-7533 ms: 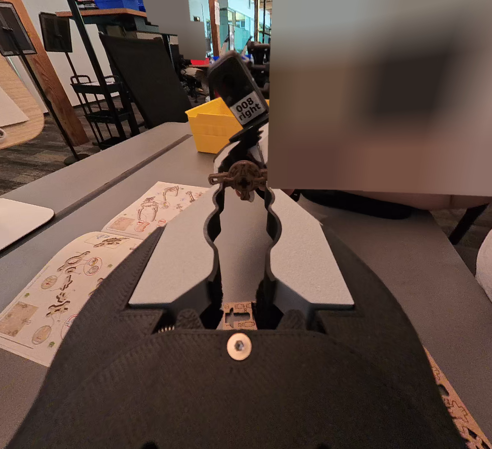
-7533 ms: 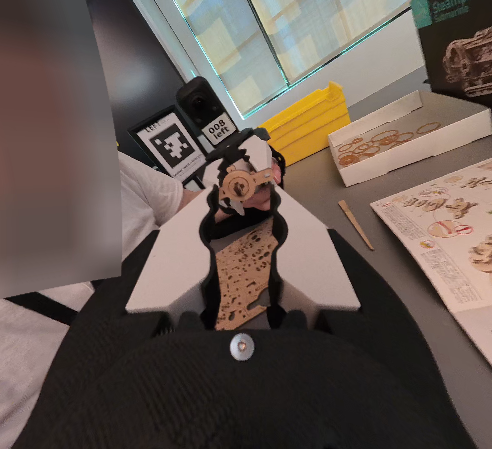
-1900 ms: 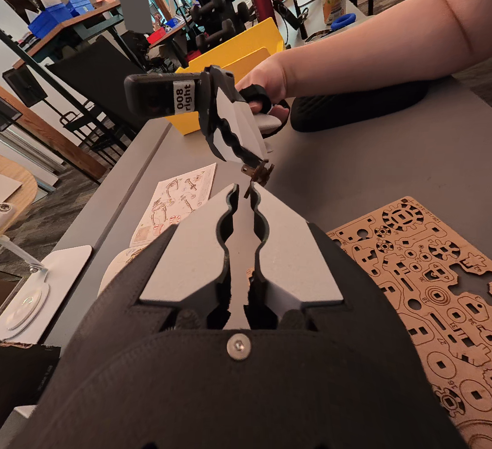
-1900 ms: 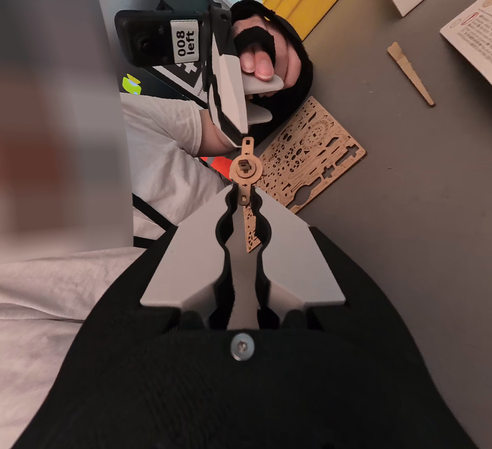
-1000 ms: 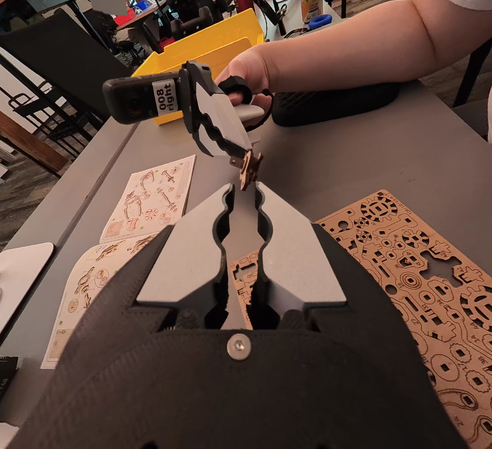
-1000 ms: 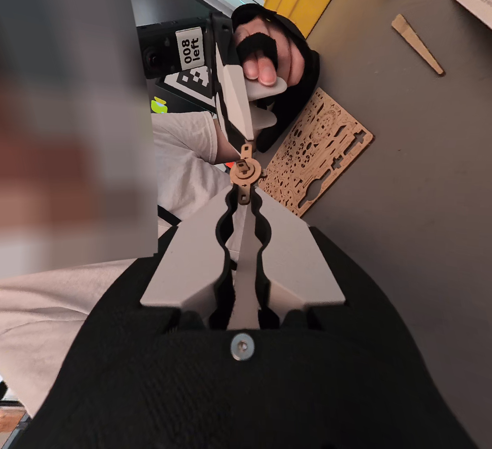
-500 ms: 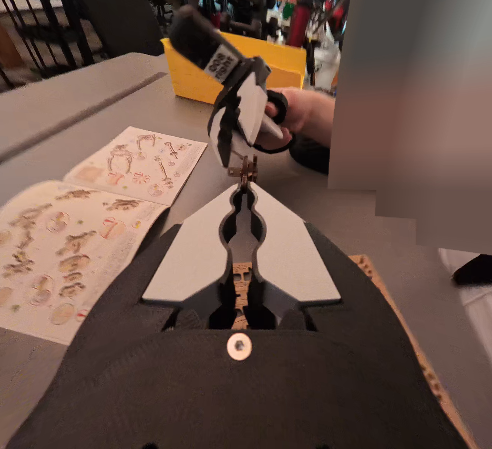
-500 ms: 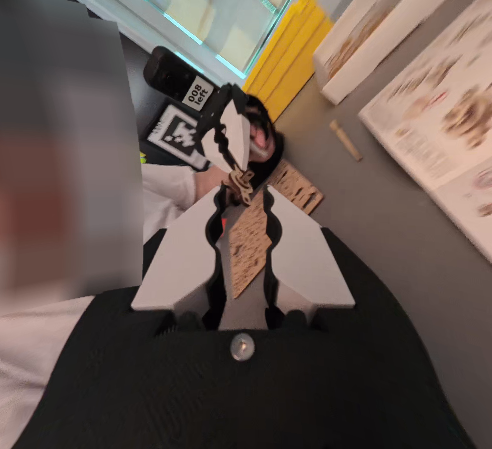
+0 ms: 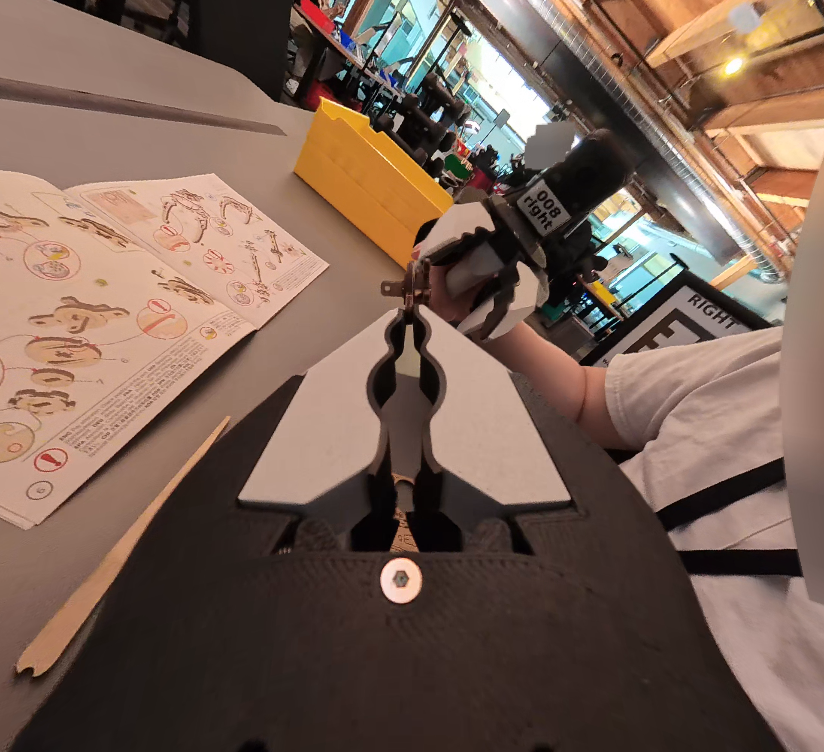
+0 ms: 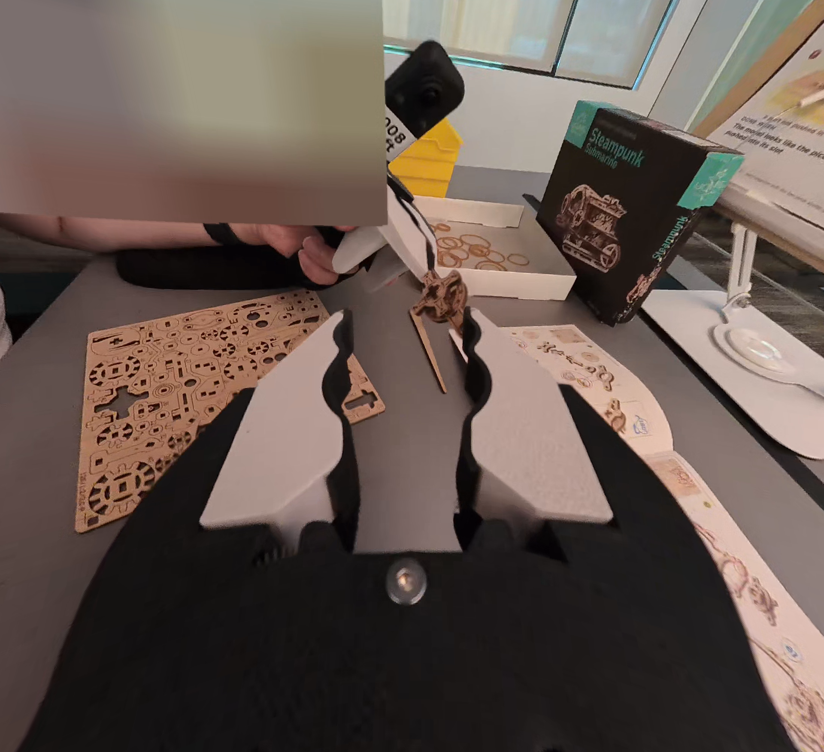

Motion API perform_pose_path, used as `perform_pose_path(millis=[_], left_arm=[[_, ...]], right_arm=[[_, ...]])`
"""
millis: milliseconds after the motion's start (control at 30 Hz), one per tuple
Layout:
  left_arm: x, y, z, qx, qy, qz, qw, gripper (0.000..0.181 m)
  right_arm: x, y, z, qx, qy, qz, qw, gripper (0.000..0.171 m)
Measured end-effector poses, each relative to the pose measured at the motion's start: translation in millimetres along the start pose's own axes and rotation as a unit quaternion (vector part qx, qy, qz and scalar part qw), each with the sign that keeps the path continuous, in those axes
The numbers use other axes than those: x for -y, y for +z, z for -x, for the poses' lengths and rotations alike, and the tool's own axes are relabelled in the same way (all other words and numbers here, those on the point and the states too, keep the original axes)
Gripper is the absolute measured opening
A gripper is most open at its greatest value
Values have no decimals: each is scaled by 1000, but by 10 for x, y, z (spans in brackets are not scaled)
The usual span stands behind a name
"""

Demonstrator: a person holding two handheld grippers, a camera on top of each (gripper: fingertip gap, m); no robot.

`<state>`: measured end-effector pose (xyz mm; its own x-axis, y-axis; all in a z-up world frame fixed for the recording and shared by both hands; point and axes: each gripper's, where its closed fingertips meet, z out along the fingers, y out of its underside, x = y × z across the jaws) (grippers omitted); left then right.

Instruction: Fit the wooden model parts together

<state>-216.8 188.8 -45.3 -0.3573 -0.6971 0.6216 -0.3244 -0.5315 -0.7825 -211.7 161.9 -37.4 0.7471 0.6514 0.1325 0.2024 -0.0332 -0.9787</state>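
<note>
My left gripper [image 9: 408, 317] is shut on a small wooden assembly [image 9: 410, 285], a round disc crossed by slotted strips, and holds it in the air above the grey table. In the right wrist view the same assembly [image 10: 439, 296] hangs from the left gripper [image 10: 426, 265], just beyond my right fingertips. My right gripper [image 10: 405, 316] is wide open and empty, and it does not touch the assembly. In the left wrist view the right gripper [image 9: 446, 289] sits close behind the assembly, jaws apart.
A laser-cut wooden parts sheet [image 10: 214, 387] lies left. A thin wooden stick [image 10: 430, 351] and the open instruction booklet [image 9: 133, 285] lie on the table. A white tray of rubber bands [image 10: 490, 280], a black kit box [image 10: 624, 213] and a yellow bin [image 9: 370, 187] stand at the back. The tips of both grippers are at nearly the same place.
The right gripper held the assembly, then opened and let it go. The left gripper shut on it and now holds it alone. Both grippers have swung round.
</note>
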Motion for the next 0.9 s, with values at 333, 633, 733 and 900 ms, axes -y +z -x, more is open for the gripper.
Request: perform_pose_path(millis=[333, 633, 733, 900], left_arm=[[41, -17, 9, -3, -19, -13, 1000, 1], [37, 21, 6, -9, -58, -29, 998, 1], [24, 40, -5, -14, -68, -29, 997, 1], [32, 57, -18, -21, -82, -38, 996, 1]], right_arm=[[-127, 90, 111, 9, -43, 39, 998, 39], [-117, 77, -65, -77, -111, 56, 989, 12], [-95, 71, -86, -96, -132, 57, 985, 6], [-56, 43, -142, -113, -116, 52, 985, 5]])
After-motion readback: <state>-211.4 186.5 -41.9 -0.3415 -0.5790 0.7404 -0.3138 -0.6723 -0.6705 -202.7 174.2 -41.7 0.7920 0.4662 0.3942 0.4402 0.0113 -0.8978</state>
